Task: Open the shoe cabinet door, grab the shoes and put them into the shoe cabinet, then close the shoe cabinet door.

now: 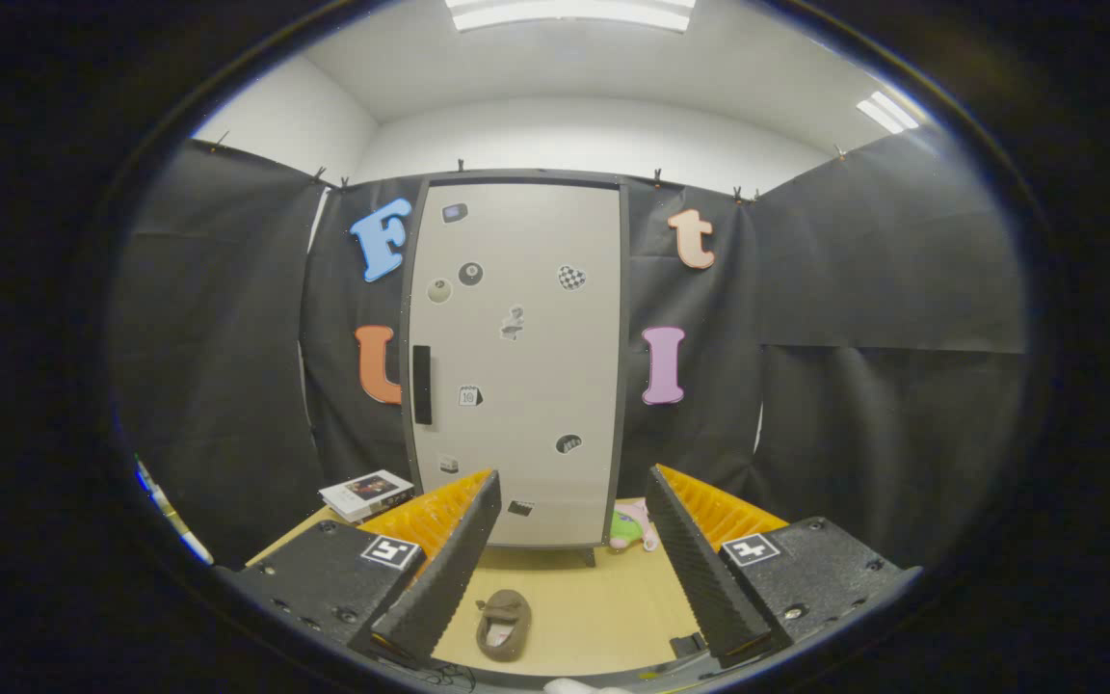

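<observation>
Tongs (574,520) spread empty over wooden table (603,598), shoe (504,625) between, cabinet (516,357) door closed

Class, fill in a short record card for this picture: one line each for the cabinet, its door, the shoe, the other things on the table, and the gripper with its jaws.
cabinet: tall shoe cabinet standing upright at the far end of the table
door: shut, stickers on its front, dark handle on its left edge
shoe: one brown shoe lying on the table between the jaws, opening up
other things: a book left of the cabinet; a soft toy at its right foot
gripper: gripper with jaws open, holding nothing
</observation>
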Demonstrator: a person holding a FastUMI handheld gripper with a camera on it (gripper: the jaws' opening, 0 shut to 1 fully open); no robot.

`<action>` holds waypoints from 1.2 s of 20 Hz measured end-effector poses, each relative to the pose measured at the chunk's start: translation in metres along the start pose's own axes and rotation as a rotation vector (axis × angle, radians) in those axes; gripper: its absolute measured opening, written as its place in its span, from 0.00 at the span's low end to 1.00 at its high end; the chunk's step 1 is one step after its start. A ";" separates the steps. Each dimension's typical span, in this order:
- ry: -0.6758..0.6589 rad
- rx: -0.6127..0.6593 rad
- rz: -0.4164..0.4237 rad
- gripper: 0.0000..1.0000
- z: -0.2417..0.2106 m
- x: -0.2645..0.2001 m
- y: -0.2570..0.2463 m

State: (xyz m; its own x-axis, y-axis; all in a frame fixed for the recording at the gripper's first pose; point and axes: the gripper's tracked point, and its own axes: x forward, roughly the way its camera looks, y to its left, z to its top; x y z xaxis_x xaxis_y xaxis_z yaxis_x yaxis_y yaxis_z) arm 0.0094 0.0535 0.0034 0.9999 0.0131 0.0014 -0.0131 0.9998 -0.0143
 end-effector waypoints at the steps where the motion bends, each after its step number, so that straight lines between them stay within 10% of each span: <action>1: 0.001 -0.004 0.013 0.99 0.000 0.009 0.009; 24: 0.044 0.027 0.241 0.98 0.017 0.313 0.225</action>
State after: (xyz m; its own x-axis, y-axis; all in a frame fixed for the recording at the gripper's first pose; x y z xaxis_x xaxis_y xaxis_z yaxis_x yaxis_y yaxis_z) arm 0.3194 0.2826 0.0181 0.9670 0.2513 -0.0428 -0.2507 0.9679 0.0184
